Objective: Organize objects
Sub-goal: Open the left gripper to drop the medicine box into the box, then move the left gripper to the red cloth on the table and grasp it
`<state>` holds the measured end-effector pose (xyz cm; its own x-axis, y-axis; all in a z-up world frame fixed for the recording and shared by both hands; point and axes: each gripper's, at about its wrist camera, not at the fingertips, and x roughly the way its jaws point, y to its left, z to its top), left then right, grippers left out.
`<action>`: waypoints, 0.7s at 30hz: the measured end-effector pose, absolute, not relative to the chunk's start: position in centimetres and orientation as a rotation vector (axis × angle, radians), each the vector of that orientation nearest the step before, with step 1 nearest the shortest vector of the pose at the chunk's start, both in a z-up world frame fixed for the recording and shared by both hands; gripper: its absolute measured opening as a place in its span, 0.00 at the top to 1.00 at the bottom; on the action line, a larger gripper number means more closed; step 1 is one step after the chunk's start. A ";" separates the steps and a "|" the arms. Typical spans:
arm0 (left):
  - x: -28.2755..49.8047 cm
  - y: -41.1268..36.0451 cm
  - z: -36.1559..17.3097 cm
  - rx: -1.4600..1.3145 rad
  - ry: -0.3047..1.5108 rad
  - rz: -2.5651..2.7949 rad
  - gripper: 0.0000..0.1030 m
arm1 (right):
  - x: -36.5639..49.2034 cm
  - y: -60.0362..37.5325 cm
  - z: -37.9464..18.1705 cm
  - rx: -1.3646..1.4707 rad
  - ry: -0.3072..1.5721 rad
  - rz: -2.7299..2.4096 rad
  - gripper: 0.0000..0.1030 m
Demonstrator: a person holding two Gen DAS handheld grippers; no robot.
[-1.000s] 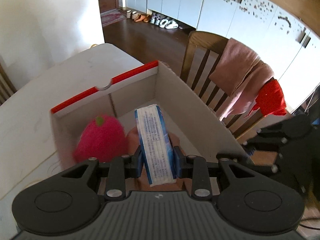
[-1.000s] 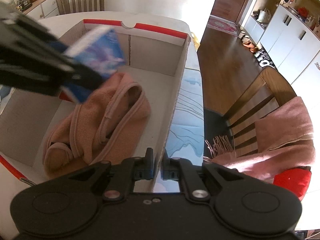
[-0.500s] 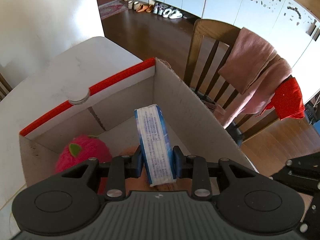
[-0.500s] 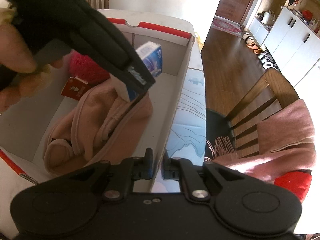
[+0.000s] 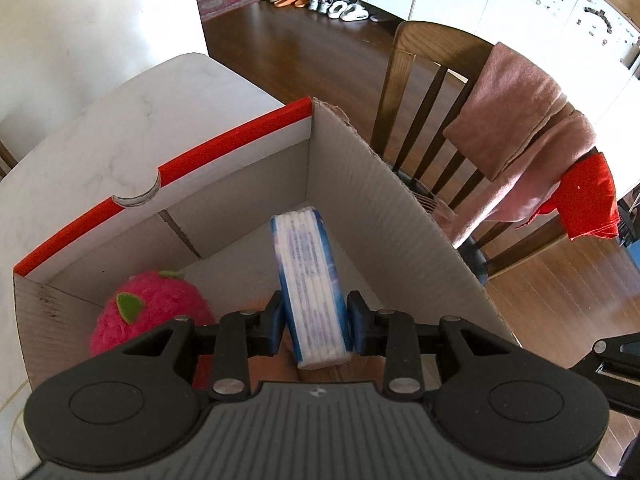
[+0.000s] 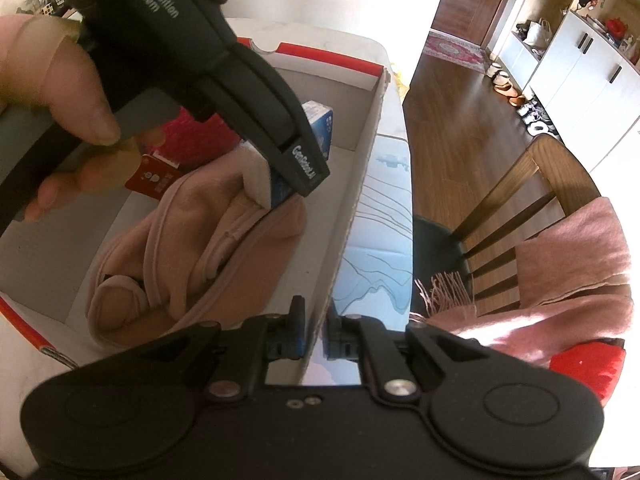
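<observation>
We hang the left gripper low inside the cardboard box, lower centre of the left wrist view; its jaws are opening around the tissue pack, a gap showing on one side, so we judge a release onto the pink garment. The plush strawberry sits lower left in the box. Right gripper, lower centre of its view: jaws pinch the box wall, likely to steady it on the table
</observation>
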<state>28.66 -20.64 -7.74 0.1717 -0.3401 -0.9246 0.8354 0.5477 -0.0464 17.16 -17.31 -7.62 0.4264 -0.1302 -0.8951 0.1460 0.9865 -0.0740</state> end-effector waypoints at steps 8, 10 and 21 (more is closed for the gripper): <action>29.0 -19.4 -6.4 0.482 1.074 -0.893 0.35 | 17.2 -17.5 -7.7 0.019 1.120 -0.176 0.93; 29.2 -18.9 -5.8 0.467 1.069 -0.893 0.35 | 17.3 -17.5 -7.8 0.020 1.123 -0.178 0.93; 29.2 -13.9 -1.1 0.370 1.014 -0.919 0.35 | 17.4 -17.4 -8.1 0.017 1.134 -0.185 0.93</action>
<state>29.23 -13.93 -1.08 0.2103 -0.4828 -0.8501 0.7989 0.5860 -0.1352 17.43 -17.40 -8.06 0.4091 -0.1377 -0.9020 0.1554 0.9846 -0.0798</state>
